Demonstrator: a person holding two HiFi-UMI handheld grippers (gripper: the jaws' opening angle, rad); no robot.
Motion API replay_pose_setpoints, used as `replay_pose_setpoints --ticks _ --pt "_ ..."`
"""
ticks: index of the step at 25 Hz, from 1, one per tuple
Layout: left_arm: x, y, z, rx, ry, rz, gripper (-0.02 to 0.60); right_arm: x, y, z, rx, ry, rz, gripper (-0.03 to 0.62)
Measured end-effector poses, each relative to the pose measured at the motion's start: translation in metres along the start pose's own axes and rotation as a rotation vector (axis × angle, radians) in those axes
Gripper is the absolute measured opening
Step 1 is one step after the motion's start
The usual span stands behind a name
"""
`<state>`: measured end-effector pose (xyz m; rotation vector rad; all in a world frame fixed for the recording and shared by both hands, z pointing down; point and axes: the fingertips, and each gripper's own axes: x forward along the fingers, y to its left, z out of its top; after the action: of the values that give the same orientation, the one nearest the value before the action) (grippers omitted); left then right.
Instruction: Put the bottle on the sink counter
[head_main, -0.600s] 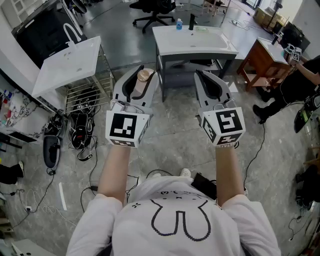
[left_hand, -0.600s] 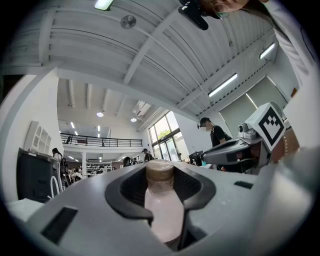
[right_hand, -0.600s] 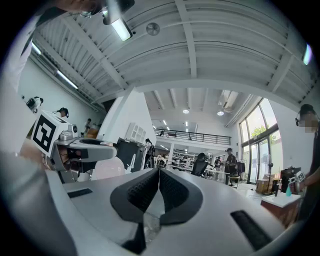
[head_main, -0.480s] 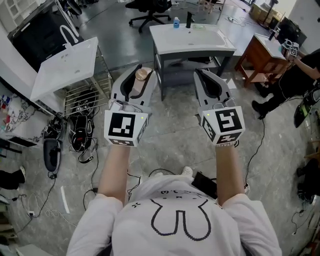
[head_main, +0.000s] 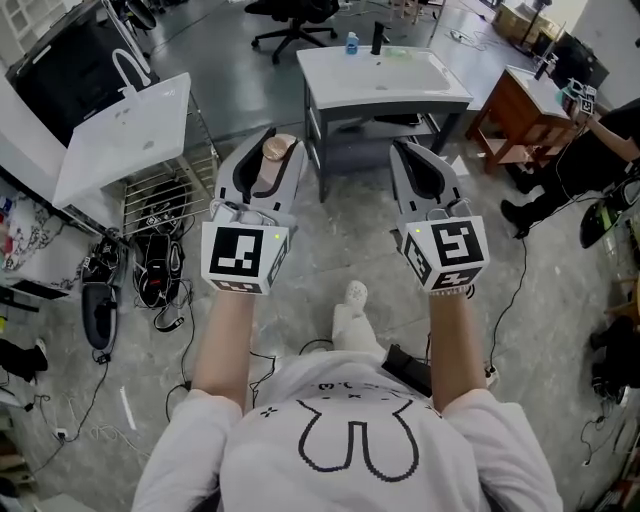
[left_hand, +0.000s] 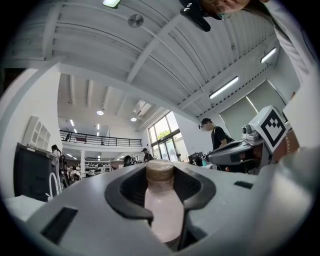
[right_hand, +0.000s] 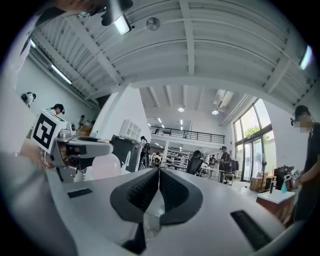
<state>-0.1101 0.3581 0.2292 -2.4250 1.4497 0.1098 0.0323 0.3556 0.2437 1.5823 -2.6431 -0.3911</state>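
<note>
Left gripper (head_main: 268, 150): held out ahead of the person's left forearm, its jaws part-way closed and pressing on the bottle (left_hand: 162, 212) from both sides.
Bottle: pale pink body with a brownish cap (left_hand: 159, 170); it lies lengthwise in the gap between the left jaws, in the air above the floor (head_main: 340, 250).
Bottle's long axis: in line with the left gripper's own length.
Bottle's pointing: cap forward, away from the person and out at the jaw tips; base back toward the gripper body. In the head view the cap end points up the picture and slightly right, roughly toward the sink counter (head_main: 335, 95).
Right gripper (right_hand: 158, 182): level with the left one and beside it, its ribbed jaws pressed together with nothing between them.
Sink counter: white, on a grey frame, ahead of both grippers and well apart from them; a small blue bottle (head_main: 352, 43) and a dark faucet (head_main: 380, 38) stand at its far edge.
Left of scene: a second white sink top (head_main: 125, 135) with an arched faucet, on a wire rack.
Right of scene: a wooden table (head_main: 515, 110).
</note>
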Motion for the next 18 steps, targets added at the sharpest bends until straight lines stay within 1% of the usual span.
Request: replay_pose_setpoints --ticks 4,8,18 --pt "0.026 0.014 -0.014 -0.006 0.004 0.013 0.138 0.026 -0.017 -0.011 -0.005 0.002 -0.001 0.031" --pt "0.06 0.027 -0.028 -0.006 0.007 0.027 0.138 0.058 -0.037 -0.024 -0.005 0.002 0.016 0.031" --pt "0.181 0.051 -0.06 -0.011 0.017 0.071 0.138 0.152 -0.116 -0.054 0.004 -0.015 0.071 0.031"
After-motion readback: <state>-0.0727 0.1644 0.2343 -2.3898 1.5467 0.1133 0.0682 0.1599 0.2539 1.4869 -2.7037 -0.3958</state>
